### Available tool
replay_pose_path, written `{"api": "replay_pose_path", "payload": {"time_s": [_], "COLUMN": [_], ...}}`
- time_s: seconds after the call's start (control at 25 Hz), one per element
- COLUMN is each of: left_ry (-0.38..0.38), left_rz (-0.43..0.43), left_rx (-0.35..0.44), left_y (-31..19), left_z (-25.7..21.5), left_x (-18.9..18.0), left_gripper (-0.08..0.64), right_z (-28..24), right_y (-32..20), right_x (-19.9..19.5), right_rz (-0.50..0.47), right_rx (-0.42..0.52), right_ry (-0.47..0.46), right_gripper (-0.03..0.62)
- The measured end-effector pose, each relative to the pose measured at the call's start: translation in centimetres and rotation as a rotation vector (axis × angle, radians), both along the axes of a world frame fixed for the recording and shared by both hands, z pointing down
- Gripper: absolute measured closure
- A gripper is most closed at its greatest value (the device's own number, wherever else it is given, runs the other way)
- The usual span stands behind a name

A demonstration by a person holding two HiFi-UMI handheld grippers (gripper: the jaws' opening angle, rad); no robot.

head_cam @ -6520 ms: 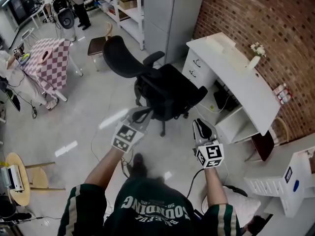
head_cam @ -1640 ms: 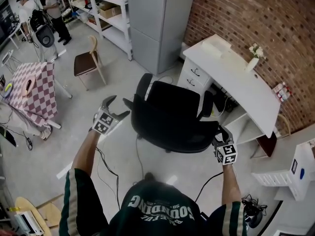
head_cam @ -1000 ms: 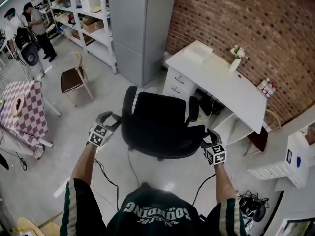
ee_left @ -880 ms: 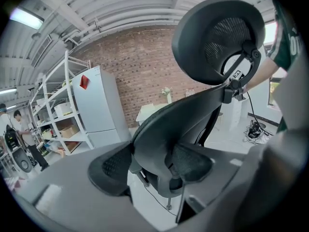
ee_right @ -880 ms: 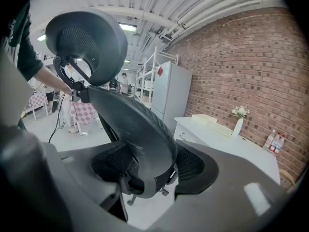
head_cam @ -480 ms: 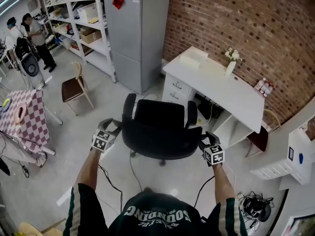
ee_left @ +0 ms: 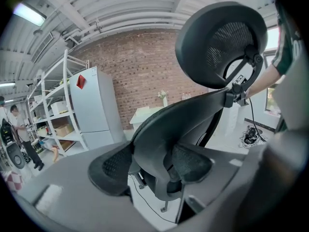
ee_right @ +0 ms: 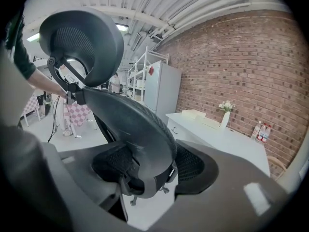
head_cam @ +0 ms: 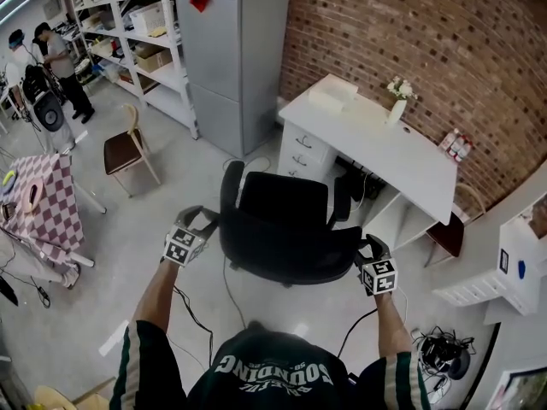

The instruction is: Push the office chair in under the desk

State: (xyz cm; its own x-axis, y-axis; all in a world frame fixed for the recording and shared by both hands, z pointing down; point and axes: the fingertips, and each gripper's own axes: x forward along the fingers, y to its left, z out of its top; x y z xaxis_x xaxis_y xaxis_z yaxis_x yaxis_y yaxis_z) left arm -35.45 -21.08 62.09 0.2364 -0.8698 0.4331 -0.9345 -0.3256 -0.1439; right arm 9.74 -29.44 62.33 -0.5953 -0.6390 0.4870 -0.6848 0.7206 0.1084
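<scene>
office chair point(head_cam: 286, 233) gripped at both backrest edges by left hand-held gripper point(head_cam: 203, 219) and right hand-held gripper point(head_cam: 368, 246); near counter point(head_cam: 385, 143), not yet pushed under.

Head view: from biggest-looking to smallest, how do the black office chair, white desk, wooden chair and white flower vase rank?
Largest: the white rectangular desk and black office chair look alike in size; the chair is nearer the camera, so unranked.
Then the wooden chair with brown seat.
Smallest: the white flower vase.
</scene>
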Motion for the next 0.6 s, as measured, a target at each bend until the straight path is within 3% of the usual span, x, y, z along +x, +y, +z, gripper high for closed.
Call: {"api": "replay_pose_path", "payload": {"time_s": [0.6], "left_ry": [0.008], "left_rz": [0.166], "left_rx": [-0.012], "left_y": [-1.9], "left_z": [-0.1], "left_x": [5.9], "left_gripper": [0.298], "right_z": [-0.1], "right_y": [5.4], "right_x": [6.8], "right_rz": [0.165], "right_rx": [0.047], "right_ry": [-0.024], "right_gripper": [0.324]}}
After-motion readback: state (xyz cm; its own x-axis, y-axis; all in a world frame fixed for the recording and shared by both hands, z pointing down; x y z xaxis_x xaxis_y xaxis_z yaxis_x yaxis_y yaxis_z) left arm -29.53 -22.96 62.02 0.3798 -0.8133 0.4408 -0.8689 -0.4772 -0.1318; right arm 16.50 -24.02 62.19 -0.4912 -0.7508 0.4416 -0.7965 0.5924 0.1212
